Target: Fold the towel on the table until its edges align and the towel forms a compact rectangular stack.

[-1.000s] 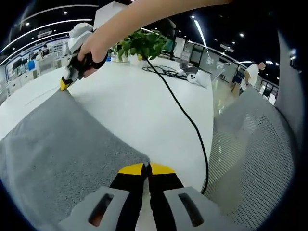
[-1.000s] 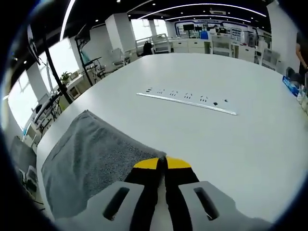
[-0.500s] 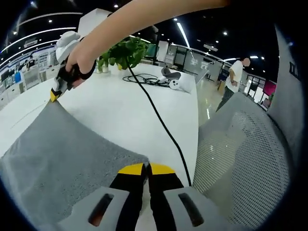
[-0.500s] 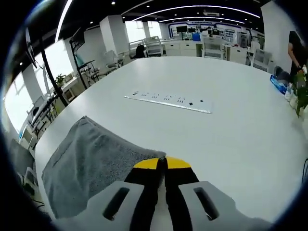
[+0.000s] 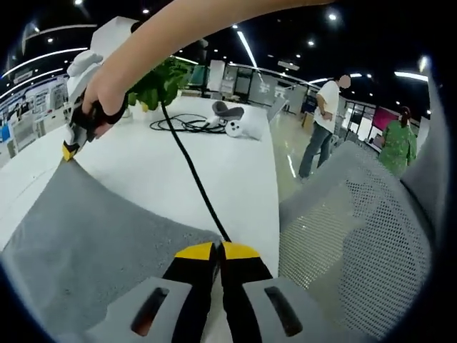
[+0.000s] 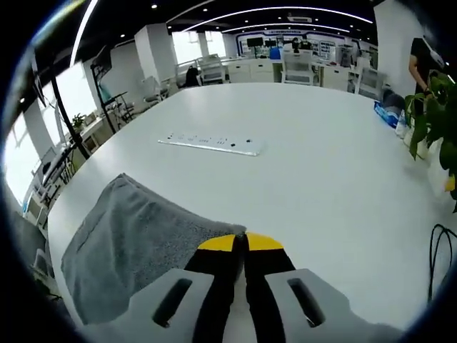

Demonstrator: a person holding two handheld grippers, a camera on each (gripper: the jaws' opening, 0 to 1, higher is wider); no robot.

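Observation:
A grey towel [image 5: 93, 236] lies spread over the white table [image 5: 221, 161]. My left gripper [image 5: 216, 250] is shut on its near corner. Across the cloth, a person's hand holds my right gripper [image 5: 69, 150], shut on the far corner of the towel. In the right gripper view the towel [image 6: 136, 243] runs off to the left from the corner pinched by my right gripper [image 6: 240, 241].
A black cable [image 5: 189, 171] crosses the table to a coil and a white device [image 5: 239, 127]. A potted plant [image 5: 157, 82] stands behind. A white power strip [image 6: 211, 143] lies on the table. A mesh chair [image 5: 350, 236] stands at the right. People [image 5: 321, 121] walk beyond.
Both cameras have swung round; the towel corners stay pinched. The plant and cable have come into the right gripper view, and the power strip has slid left.

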